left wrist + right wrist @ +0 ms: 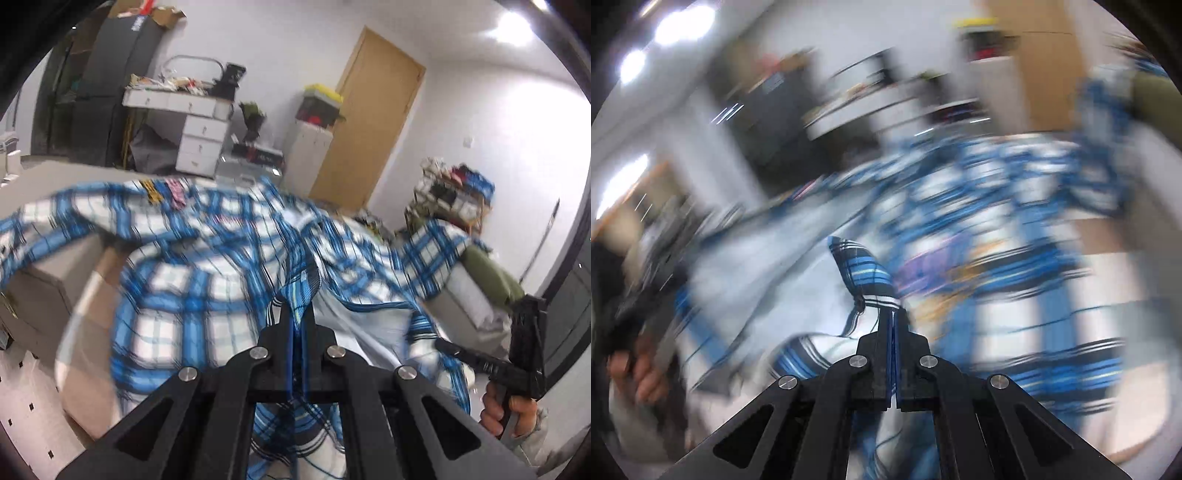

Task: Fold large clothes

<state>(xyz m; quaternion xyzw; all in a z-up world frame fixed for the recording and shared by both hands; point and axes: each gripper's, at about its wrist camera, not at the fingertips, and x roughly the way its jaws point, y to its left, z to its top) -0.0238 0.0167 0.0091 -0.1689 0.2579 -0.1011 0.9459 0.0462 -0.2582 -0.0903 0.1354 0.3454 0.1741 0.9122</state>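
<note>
A large blue-and-white plaid shirt hangs spread in the air over the grey table. My left gripper is shut on a bunched edge of the shirt. My right gripper is shut on another fold of the shirt, which stretches away blurred with motion. The right gripper also shows in the left wrist view, held in a hand at the right. The left gripper shows blurred at the left of the right wrist view.
A white drawer unit with clutter on top, a dark cabinet and a wooden door stand behind the table. A cluttered shelf is at the right. A white perforated surface lies at lower left.
</note>
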